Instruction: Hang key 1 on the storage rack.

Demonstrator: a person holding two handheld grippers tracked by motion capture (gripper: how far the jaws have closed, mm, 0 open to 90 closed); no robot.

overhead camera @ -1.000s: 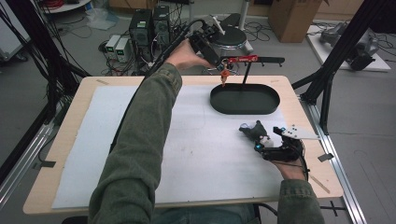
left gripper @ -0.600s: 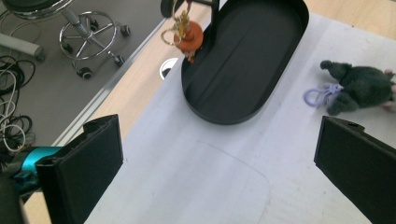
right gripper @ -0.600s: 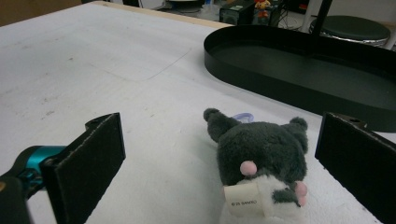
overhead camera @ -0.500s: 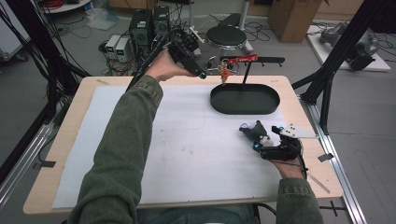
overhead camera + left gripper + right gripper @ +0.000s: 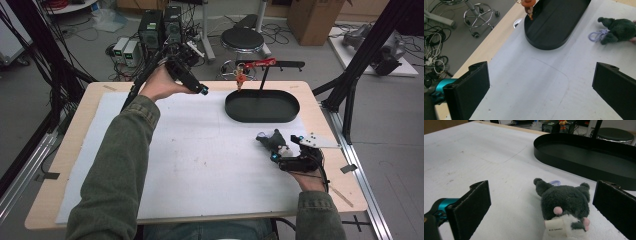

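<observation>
A dark grey plush toy [image 5: 272, 141] with a lilac loop lies on the white mat at the right, next to a black oval tray [image 5: 235, 106]. My right gripper [image 5: 287, 148] rests on the mat, open, with the plush [image 5: 565, 202] between its spread jaws, untouched. A small orange figure [image 5: 240, 76] hangs from a red clamp arm [image 5: 257, 64] on a stand over the tray's far left end. My left gripper [image 5: 196, 86] is held in the air left of the tray, open and holding nothing. Its view looks down on the tray [image 5: 554, 25], the figure [image 5: 529, 5] and the plush [image 5: 619, 30].
A white mat [image 5: 190, 150] covers most of the wooden table [image 5: 75, 145]. Beyond the far edge stand a stool [image 5: 242, 37] and computer boxes [image 5: 160, 27] with cables on the floor. Black frame struts [image 5: 350, 95] rise at the right corner.
My left gripper has drawn back from the hanging figure, moving left and lower over the mat's far left part. The right gripper and the plush have stayed put.
</observation>
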